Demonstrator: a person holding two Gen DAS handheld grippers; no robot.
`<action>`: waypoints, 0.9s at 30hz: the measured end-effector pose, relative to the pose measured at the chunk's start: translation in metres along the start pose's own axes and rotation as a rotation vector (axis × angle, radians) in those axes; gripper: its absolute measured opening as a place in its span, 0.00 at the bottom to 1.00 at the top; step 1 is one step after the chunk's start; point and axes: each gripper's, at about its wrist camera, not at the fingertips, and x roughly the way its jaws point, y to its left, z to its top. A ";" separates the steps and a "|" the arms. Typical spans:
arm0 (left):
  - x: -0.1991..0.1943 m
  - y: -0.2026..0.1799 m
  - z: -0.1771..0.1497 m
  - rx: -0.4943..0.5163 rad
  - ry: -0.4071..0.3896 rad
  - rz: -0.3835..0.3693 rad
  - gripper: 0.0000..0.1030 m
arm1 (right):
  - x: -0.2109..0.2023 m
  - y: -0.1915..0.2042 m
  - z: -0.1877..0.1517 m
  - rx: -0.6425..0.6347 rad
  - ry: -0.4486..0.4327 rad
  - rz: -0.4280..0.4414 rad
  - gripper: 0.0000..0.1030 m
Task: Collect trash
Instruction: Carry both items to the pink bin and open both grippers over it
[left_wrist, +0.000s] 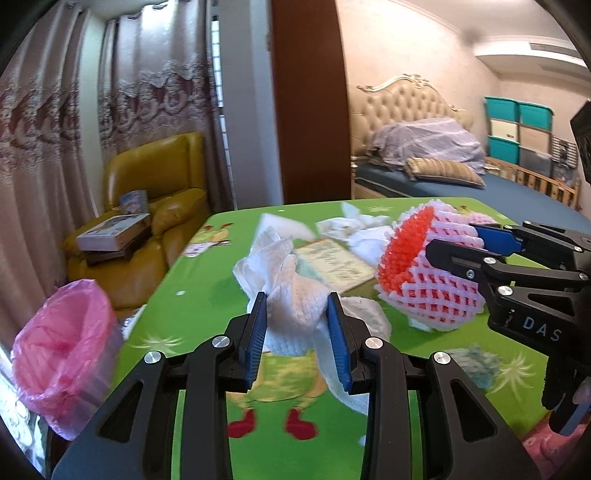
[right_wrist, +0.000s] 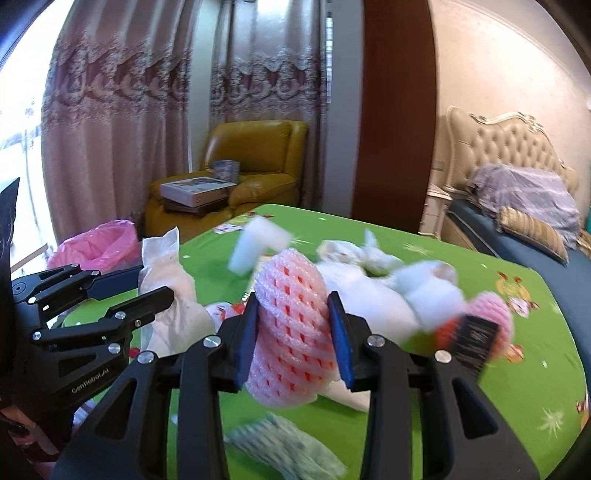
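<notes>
Desk (left_wrist: 192, 295): green printed top, carrying the loose trash ahead of both sets of fingers; its left edge runs just beside the bin, its far edge lies beyond the litter.
Bin (left_wrist: 62, 354): lined with a pink bag, mouth open upward, standing off the desk's left edge, to the left of and lower than the left fingers; the left gripper is plainly the nearer of the two.
Room to move: the strip of desk between the left fingers and that left edge looks bare, so a sideways carry should meet nothing; the right gripper would have to cross in front of or behind the left one.
Foam fruit net (right_wrist: 291, 325): pink and orange mesh sleeve, lifted off the desk, long axis running away from the right fingers, its open end toward the left.
Right gripper (right_wrist: 293, 328): fingers closed partway, pinching the net from both sides.
Tissue (left_wrist: 295, 306): white crumpled wad, hanging down below the left fingers, its top rising beyond their tips.
Left gripper (left_wrist: 297, 321): fingers closed partway on the tissue, pads pressed to its sides.
Remaining litter: more tissues (left_wrist: 354, 229), a paper card (left_wrist: 334, 264), a second pink net (right_wrist: 491, 314) and a pale green net (right_wrist: 288, 446), all beyond or beneath the fingers.
</notes>
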 end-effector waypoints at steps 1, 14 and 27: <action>0.000 0.005 -0.001 -0.006 0.000 0.008 0.31 | 0.004 0.007 0.003 -0.015 -0.001 0.013 0.35; -0.029 0.100 -0.014 -0.118 -0.010 0.207 0.31 | 0.051 0.105 0.043 -0.166 0.006 0.175 0.36; -0.048 0.241 -0.036 -0.250 0.047 0.412 0.31 | 0.096 0.221 0.084 -0.271 -0.040 0.402 0.37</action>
